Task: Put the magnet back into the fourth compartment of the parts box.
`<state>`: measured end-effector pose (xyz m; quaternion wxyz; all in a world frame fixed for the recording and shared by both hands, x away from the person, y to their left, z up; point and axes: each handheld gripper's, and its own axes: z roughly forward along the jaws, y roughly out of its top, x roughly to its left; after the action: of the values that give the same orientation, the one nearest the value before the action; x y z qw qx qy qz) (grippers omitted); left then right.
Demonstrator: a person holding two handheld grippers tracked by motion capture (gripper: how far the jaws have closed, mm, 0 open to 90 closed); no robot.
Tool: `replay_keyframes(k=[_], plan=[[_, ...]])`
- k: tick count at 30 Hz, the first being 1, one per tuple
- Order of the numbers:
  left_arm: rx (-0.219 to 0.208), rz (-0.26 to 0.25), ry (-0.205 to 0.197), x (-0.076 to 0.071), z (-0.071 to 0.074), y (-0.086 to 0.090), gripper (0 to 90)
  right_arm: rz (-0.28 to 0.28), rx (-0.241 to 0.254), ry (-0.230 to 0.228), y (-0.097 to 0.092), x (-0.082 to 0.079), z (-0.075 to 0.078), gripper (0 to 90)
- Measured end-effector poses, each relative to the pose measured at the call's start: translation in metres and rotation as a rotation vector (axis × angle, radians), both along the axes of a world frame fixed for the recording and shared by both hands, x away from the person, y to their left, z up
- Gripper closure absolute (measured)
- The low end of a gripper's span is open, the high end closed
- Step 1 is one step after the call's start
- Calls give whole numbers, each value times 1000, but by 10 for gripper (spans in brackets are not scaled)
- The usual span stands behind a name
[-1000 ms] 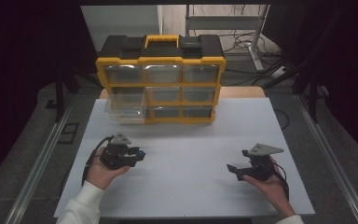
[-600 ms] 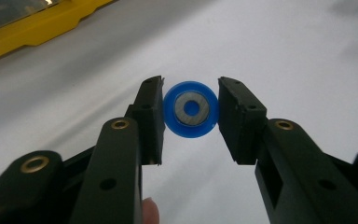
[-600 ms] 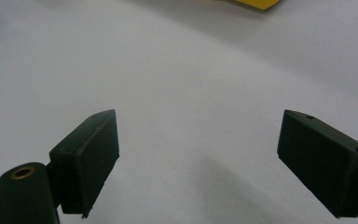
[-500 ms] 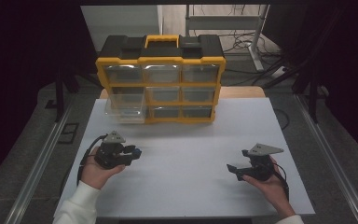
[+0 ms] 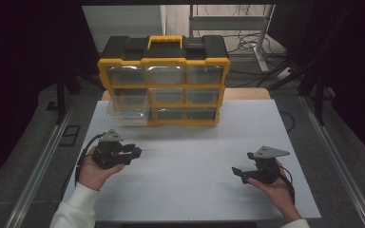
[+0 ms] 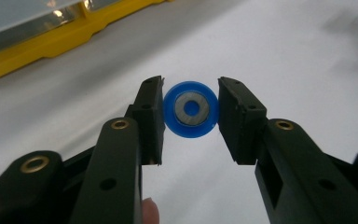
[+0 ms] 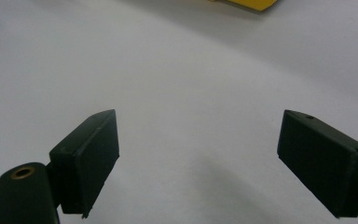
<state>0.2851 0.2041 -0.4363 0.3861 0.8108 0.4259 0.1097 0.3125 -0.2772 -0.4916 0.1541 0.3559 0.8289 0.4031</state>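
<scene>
Left hand-held gripper [image 6: 190, 122] clamps a blue disc [image 6: 191, 109] by its rim, its flat face with grey ring and centre hole turned toward the gripper's camera. In the high view the disc [image 5: 136, 152] is a small blue speck, hard to make out, low over the white table [image 5: 195, 190]. Right hand-held gripper [image 7: 198, 158] stands wide open, holding nothing. An organizer [image 5: 164, 61] stands behind, one clear drawer [image 5: 127, 111] pulled out.

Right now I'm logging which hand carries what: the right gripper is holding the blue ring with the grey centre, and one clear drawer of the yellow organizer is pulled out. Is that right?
Not quite. The left gripper holds the blue ring, as the left gripper view shows; the right gripper stands open with nothing in it. One clear drawer of the yellow organizer is indeed pulled out.
</scene>
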Motion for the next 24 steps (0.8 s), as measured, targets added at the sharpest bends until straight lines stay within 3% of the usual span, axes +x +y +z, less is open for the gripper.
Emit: replay_keyframes(k=[9,24], plan=[[10,-7,-13,3,9,0,624,-2,-3,1,0,0,0,130],[-13,2,-22,13,27,5,625,-1,0,0,0,0,0,130]])
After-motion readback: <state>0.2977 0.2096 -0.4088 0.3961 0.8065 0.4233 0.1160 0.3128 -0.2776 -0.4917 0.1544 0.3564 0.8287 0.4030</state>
